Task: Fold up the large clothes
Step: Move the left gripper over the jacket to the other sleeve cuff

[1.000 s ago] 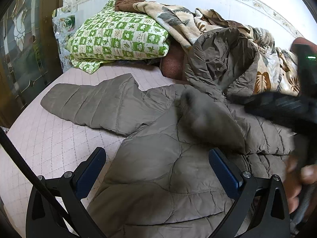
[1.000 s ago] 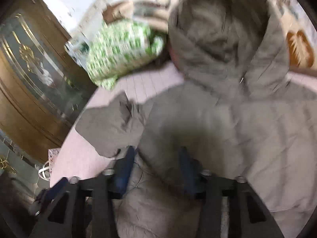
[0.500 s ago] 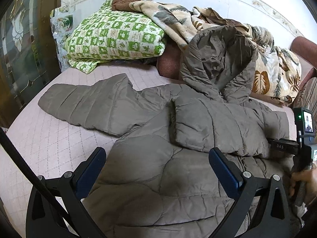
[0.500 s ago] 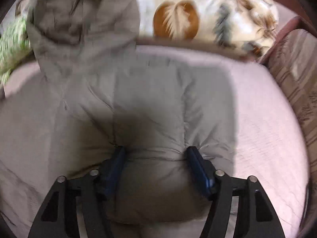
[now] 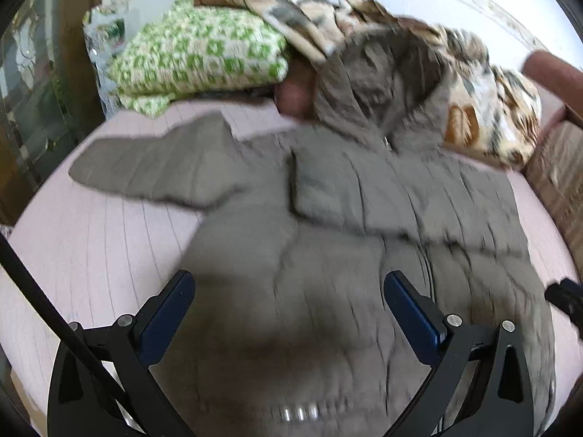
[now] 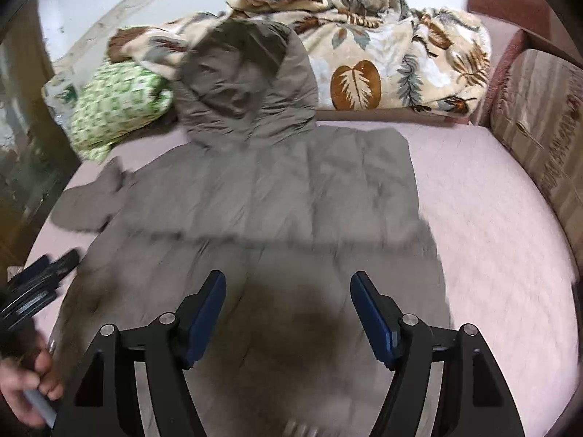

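Right gripper (image 6: 288,313) hangs over the grey padded jacket (image 6: 255,196) on the bed (image 6: 492,218), jaws spreading with nothing gripped, while the left gripper (image 5: 288,313) gapes wide above it too.

Pink quilted bed (image 6: 492,225) under grey hooded jacket (image 6: 277,196), green pillow (image 5: 204,54), leaf-print blanket (image 6: 393,58).

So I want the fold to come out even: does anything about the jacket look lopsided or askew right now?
Yes. The jacket is uneven: one sleeve is folded across the chest, while the other sleeve sticks out over the bed. The hood is propped against the blanket, not flat.
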Tool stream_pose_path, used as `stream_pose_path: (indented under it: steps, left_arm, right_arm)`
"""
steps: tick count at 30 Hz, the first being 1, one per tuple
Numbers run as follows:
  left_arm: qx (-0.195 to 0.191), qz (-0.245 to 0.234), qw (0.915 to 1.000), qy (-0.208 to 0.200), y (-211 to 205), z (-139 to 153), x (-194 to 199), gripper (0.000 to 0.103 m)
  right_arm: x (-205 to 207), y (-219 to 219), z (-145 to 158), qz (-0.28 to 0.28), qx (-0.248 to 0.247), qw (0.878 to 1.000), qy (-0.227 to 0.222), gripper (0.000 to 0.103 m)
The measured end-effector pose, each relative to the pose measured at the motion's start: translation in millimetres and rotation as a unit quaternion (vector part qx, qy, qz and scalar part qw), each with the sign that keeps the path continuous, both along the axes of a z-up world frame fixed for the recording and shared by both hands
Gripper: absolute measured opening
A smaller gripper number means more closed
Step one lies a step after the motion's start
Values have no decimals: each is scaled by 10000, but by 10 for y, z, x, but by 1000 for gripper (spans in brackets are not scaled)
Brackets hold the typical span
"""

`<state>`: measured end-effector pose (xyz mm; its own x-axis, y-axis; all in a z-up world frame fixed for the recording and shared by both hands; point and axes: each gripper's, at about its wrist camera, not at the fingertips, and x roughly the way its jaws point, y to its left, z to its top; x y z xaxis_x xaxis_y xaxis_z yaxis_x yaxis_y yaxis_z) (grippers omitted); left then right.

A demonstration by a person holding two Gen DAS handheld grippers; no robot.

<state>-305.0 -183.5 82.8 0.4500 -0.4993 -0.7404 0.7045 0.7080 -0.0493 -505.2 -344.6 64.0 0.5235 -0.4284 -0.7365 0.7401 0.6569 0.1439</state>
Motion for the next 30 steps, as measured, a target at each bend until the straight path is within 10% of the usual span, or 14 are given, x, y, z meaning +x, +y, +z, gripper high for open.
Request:
stream_pose_path:
  steps: [9,13,20,30]
  left_arm:
    - [641,14,9941,875,553,-547,-283,103]
    - [873,-35,9941,649,667,-632,-361,103]
    - [-401,80,9980,484,1051,44,-368,103]
    - [-528,804,9950,280,1285,231,604,103]
  right_arm:
    - [-377,1003,36,362,179,9990,-215,81]
    - [-448,1127,229,286,14,9988,-402,85]
    - [-316,1142,327,522,-165,9968,-579,85]
    - [315,700,94,1053,-98,9929,-538,86]
